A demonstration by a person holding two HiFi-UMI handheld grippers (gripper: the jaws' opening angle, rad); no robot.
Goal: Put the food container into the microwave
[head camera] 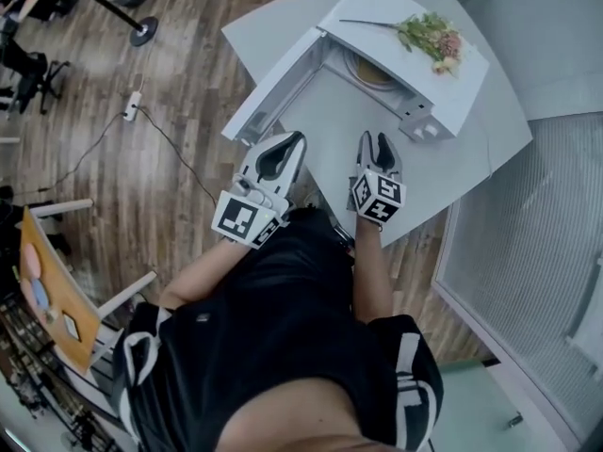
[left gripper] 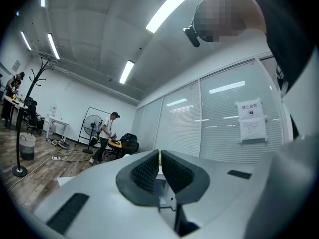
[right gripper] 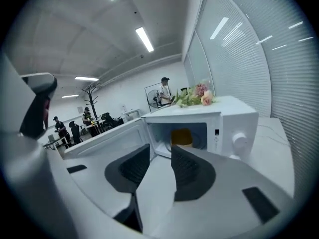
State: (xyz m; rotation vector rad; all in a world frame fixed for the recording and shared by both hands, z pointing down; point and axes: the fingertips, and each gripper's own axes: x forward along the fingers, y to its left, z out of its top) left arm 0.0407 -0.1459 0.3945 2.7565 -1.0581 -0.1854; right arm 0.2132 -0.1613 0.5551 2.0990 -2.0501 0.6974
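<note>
The white microwave (head camera: 443, 83) stands on the table with its door (head camera: 273, 83) swung open to the left. Inside it, on the turntable, sits the yellowish food container (head camera: 370, 70); in the right gripper view the container (right gripper: 182, 137) shows in the open cavity straight ahead. My right gripper (head camera: 373, 139) hovers over the table in front of the opening, jaws slightly parted, with nothing between them. My left gripper (head camera: 297, 139) is beside the door's near edge, jaws together and empty. It faces away towards the room, so the microwave is out of the left gripper view.
A sprig of flowers (head camera: 429, 36) lies on the microwave's top. The grey table (head camera: 490, 149) ends close to my body. A glass partition with blinds (head camera: 537, 252) runs along the right. Wooden floor, a cable and a stand base (head camera: 143, 32) lie to the left.
</note>
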